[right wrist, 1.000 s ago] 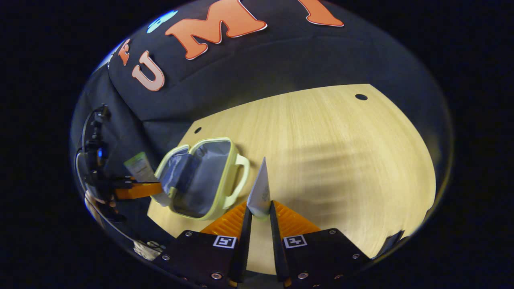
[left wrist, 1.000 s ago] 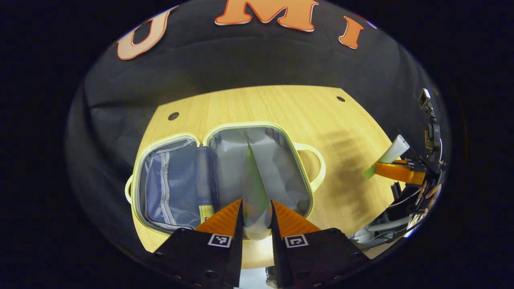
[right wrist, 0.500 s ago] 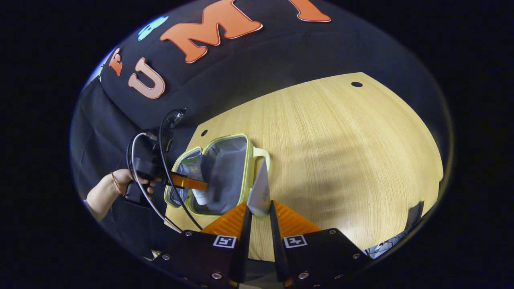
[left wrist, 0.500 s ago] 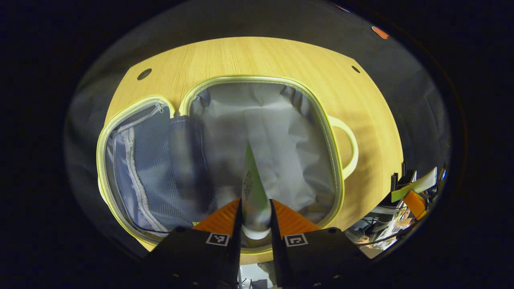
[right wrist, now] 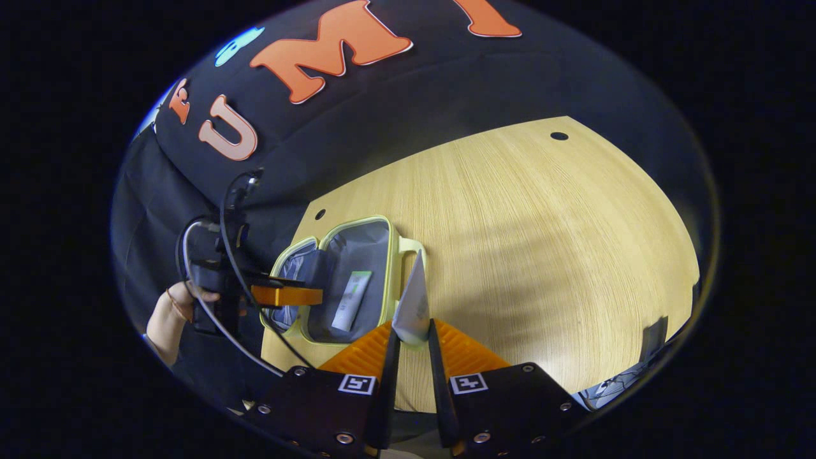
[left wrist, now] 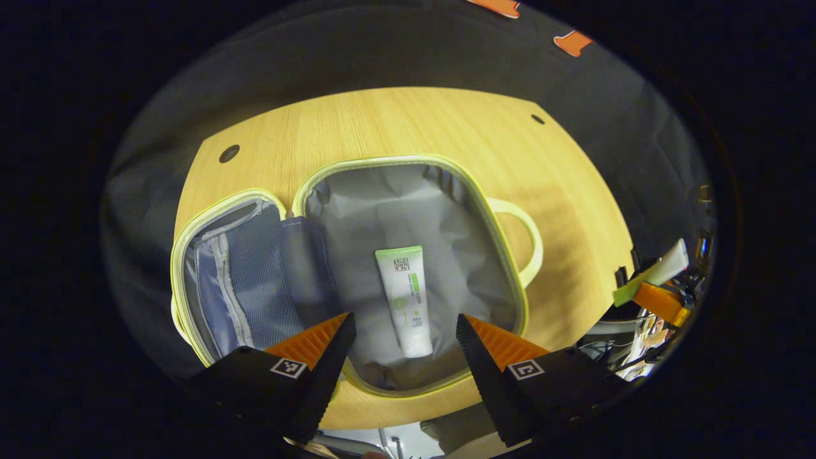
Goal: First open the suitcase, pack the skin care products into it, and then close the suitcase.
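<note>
Wooden table (left wrist: pixel 395 121) and the booth's black cloth wall (right wrist: pixel 408 102) are forming the setting; two small dark holes are showing near the table's far corners in the left gripper view. On the table the suitcase (left wrist: pixel 331 191), a small case with a pale yellow-green rim, is lying fully open, its two halves spread flat side by side. In the left gripper view, the right-hand half is showing a grey lining and is carrying a curved handle (left wrist: pixel 529 236) on its outer edge; the left-hand half is showing a bluish mesh pocket (left wrist: pixel 248 274) with a zip.

A white tube with a green band (left wrist: pixel 405 299) is lying flat on the grey lining of the handle-side half, lengthwise toward the camera, touching nothing but the lining. The same tube is appearing in the right gripper view, lying inside the open case.

The left gripper (left wrist: pixel 403 335) is hovering above the near rim of the case, its two fingers standing wide apart with the tube visible between and beyond them, not touching it. In the right gripper view this gripper is showing at the left of the case, held by a hand (right wrist: pixel 182 306) with cables trailing from it.

The right gripper (right wrist: pixel 410 341) is staying over the bare table just beside the handle side of the case, its fingers pressing together on a second tube (right wrist: pixel 413 303), which is pointing upward and away from the camera, seen edge-on.
</note>
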Available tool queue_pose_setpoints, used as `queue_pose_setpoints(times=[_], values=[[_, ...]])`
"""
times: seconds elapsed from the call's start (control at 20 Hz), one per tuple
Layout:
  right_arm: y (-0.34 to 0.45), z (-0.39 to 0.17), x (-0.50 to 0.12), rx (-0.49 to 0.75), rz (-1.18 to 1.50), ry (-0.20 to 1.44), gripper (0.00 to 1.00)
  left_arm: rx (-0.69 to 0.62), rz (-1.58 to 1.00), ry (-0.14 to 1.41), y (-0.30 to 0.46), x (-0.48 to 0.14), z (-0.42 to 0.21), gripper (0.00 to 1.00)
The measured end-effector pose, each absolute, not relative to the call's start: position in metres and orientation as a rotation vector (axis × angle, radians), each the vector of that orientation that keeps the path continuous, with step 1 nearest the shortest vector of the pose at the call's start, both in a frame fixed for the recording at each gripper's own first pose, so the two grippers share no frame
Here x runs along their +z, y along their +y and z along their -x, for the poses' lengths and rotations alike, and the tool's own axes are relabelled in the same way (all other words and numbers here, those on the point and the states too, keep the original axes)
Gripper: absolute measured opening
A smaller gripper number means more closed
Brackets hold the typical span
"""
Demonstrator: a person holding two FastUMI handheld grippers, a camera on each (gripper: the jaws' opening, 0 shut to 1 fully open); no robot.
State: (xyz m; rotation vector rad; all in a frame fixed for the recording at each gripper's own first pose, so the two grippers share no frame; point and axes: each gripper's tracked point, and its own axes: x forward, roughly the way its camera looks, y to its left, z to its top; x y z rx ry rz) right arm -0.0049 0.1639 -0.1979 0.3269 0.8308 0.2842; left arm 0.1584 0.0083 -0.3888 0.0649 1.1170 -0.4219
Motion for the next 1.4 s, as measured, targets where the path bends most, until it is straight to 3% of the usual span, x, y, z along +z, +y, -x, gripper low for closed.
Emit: queue_pose_setpoints(times=[0.2, 0.5, 0.7, 0.9, 0.95, 1.0, 1.2, 1.3, 1.4], values=[[0.191, -0.016, -0.173, 0.377, -0.21, 0.835, 0.29, -0.435, 0.111, 0.993, 0.025, -0.341, -0.119, 0.98], [0.276, -0.048, -0.161, 0.558, -0.102, 0.934, 0.29, -0.275, 0.198, 0.84, 0.125, -0.301, -0.076, 0.98], [0.319, -0.058, -0.189, 0.578, -0.1, 1.065, 0.28, -0.15, 0.265, 0.81, 0.192, -0.284, -0.033, 0.98], [0.321, -0.061, -0.245, 0.5, -0.023, 1.187, 0.29, -0.059, 0.28, 0.809, 0.252, -0.254, 0.007, 0.98], [0.321, -0.063, -0.254, 0.485, -0.014, 1.204, 0.23, -0.045, 0.282, 0.811, 0.265, -0.248, 0.013, 0.98], [0.323, -0.065, -0.259, 0.48, -0.014, 1.218, 0.29, -0.033, 0.286, 0.811, 0.277, -0.243, 0.018, 0.98], [0.326, -0.07, -0.269, 0.438, -0.02, 1.23, 0.31, -0.012, 0.312, 0.815, 0.295, -0.236, 0.029, 0.98], [0.325, -0.072, -0.267, 0.429, -0.021, 1.212, 0.37, -0.016, 0.315, 0.816, 0.29, -0.238, 0.028, 0.98], [0.325, -0.076, -0.26, 0.433, -0.023, 1.17, 0.56, -0.026, 0.341, 0.81, 0.283, -0.244, 0.023, 0.98]])
